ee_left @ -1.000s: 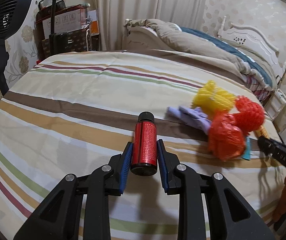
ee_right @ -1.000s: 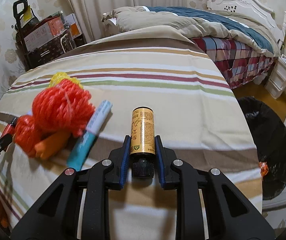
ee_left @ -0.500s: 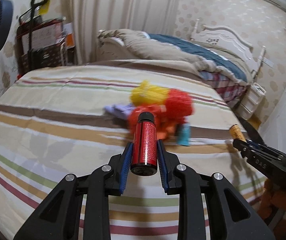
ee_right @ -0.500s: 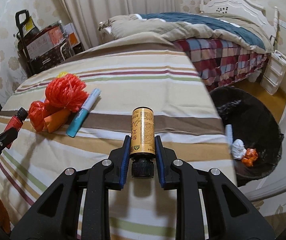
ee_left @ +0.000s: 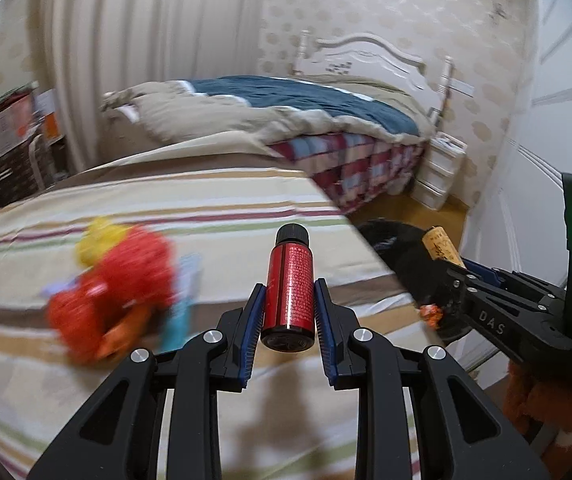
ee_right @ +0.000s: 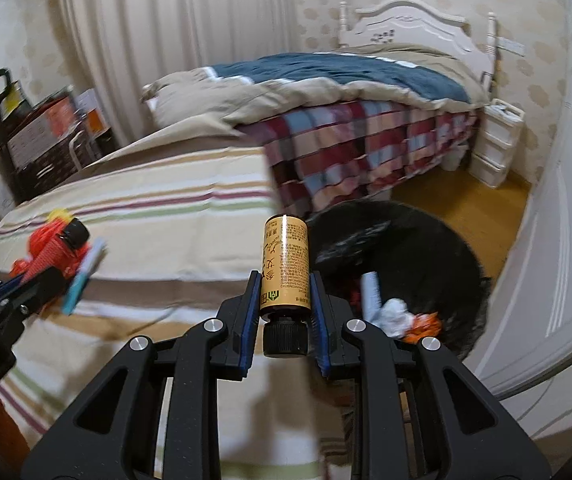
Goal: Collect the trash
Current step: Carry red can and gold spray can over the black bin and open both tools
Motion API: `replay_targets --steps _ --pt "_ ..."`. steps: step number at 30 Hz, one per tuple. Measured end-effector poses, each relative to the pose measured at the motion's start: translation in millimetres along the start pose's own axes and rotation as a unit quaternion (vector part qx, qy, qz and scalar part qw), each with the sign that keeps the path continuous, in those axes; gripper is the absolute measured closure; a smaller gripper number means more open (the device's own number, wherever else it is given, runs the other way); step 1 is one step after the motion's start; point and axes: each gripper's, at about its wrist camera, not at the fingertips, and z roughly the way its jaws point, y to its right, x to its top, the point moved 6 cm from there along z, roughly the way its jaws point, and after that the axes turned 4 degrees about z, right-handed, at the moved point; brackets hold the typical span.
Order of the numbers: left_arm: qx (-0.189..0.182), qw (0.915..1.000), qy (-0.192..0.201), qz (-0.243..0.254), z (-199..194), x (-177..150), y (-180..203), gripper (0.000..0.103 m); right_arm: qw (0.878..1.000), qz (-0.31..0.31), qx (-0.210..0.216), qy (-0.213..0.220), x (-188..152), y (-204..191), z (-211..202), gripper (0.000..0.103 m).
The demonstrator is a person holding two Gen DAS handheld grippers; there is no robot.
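My left gripper (ee_left: pixel 289 312) is shut on a small red bottle (ee_left: pixel 289 284) with a black cap pointing away from me, held above the striped bedspread (ee_left: pixel 166 208). My right gripper (ee_right: pixel 285 300) is shut on a gold-labelled bottle (ee_right: pixel 284 264), its black cap toward the camera. The right gripper hangs near the bed's right edge, beside a black-lined bin (ee_right: pixel 437 248) on the floor that holds crumpled paper and orange scraps. In the left wrist view the right gripper (ee_left: pixel 451 268) and its gold bottle (ee_left: pixel 439 246) show at the right, over the bin (ee_left: pixel 401 248).
A pile of orange and yellow mesh bags (ee_left: pixel 118 280) with a teal pen-like item (ee_left: pixel 178 320) lies on the bedspread at the left. A second bed (ee_right: pixel 345 112) with a checked cover stands behind. White drawers (ee_right: pixel 493 144) and a white door (ee_right: pixel 557 240) are at the right.
Both grippers have swung right across the bed, still holding their bottles. The mesh pile has slid to the left of both views and the black bin has come into view.
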Motion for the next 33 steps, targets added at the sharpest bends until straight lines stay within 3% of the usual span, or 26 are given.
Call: replay_targets --steps 10,17,30,33 --pt "-0.036 0.9978 -0.025 0.05 72 25 69 0.076 0.998 0.053 -0.04 -0.009 19 79 39 0.08" --pt "-0.043 0.9952 -0.043 0.077 108 31 103 0.076 0.996 0.077 -0.052 -0.02 21 112 63 0.08" --pt "-0.03 0.9931 -0.071 0.089 134 35 116 0.075 0.993 0.094 -0.058 -0.032 18 132 83 0.08" --pt "-0.028 0.9938 -0.068 0.084 134 36 114 0.062 0.993 0.1 -0.059 -0.026 17 135 80 0.078"
